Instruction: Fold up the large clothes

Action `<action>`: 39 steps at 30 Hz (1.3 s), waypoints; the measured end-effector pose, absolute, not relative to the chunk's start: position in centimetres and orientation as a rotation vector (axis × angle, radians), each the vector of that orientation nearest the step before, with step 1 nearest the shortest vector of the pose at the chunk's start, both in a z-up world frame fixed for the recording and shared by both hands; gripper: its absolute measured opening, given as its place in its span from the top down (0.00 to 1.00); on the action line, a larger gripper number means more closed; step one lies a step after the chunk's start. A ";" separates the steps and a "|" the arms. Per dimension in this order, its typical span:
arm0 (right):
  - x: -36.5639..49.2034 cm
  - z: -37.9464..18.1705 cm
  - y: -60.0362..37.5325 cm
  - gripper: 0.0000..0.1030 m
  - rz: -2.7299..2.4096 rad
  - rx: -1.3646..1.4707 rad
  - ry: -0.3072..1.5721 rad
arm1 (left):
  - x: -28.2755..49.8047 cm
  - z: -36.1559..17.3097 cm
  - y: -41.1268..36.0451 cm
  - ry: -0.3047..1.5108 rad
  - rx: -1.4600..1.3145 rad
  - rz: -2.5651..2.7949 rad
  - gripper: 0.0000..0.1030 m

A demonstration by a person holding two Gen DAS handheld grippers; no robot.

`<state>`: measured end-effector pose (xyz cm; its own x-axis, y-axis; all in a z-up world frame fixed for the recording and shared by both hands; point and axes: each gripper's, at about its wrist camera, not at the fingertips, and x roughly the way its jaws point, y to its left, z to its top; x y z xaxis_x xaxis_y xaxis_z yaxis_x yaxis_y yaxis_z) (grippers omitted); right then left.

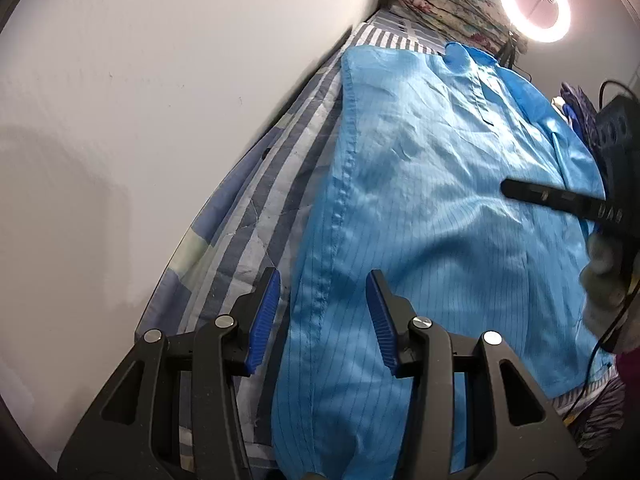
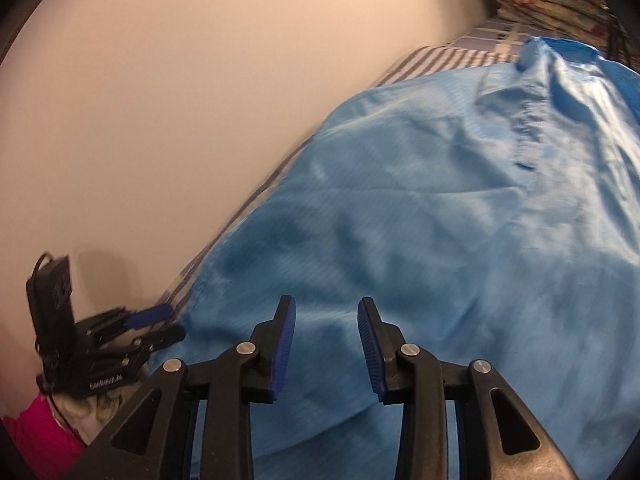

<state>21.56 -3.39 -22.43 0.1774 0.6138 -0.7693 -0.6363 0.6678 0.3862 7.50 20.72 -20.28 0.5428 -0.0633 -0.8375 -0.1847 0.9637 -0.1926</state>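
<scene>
A large light-blue garment (image 1: pixel 440 184) with thin stripes lies spread on the bed, its collar (image 1: pixel 460 56) at the far end. My left gripper (image 1: pixel 324 280) stands open over the garment's left seam edge. The cloth lies between and below the blue pads, and they do not press on it. My right gripper (image 2: pixel 326 306) is open too, hovering over the garment's (image 2: pixel 420 220) near part with nothing pinched. In the right wrist view the left gripper (image 2: pixel 160 326) shows at the garment's left edge. The right gripper's black finger (image 1: pixel 552 194) reaches in over the garment's right part.
A white wall (image 1: pixel 160 120) runs close along the bed's left side. The striped bed sheet (image 1: pixel 256 208) shows beside the garment. A rolled floral quilt (image 1: pixel 448 4) and a ring light (image 1: pixel 534 2) stand at the far end. Dark cloth (image 1: pixel 576 108) lies at the right. A pink sleeve (image 2: pixel 40 432) is near.
</scene>
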 end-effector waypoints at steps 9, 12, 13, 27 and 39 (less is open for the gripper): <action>21.7 -25.9 -2.9 0.71 0.875 -0.045 1.117 | 9.6 -22.1 20.8 1.055 -0.299 0.051 0.56; 21.7 -26.0 -2.9 0.71 0.883 -0.044 1.114 | 9.7 -22.3 20.3 1.054 -0.251 0.054 0.67; 21.6 -26.0 -3.0 0.71 0.884 -0.045 1.113 | 9.8 -22.3 20.2 1.053 -0.243 0.057 0.74; 22.0 -25.2 -2.4 0.66 0.889 -0.033 1.168 | 8.2 -18.4 17.8 0.906 -0.195 0.004 0.98; 27.4 -17.9 8.2 0.23 0.898 -0.105 1.201 | 7.7 -17.6 16.6 0.867 -0.157 -0.019 0.99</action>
<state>27.40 8.23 -17.88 0.0725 0.5439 -0.8360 -0.6481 0.6628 0.3751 7.67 16.56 -17.60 0.6476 -0.0806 -0.7577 -0.0468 0.9883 -0.1452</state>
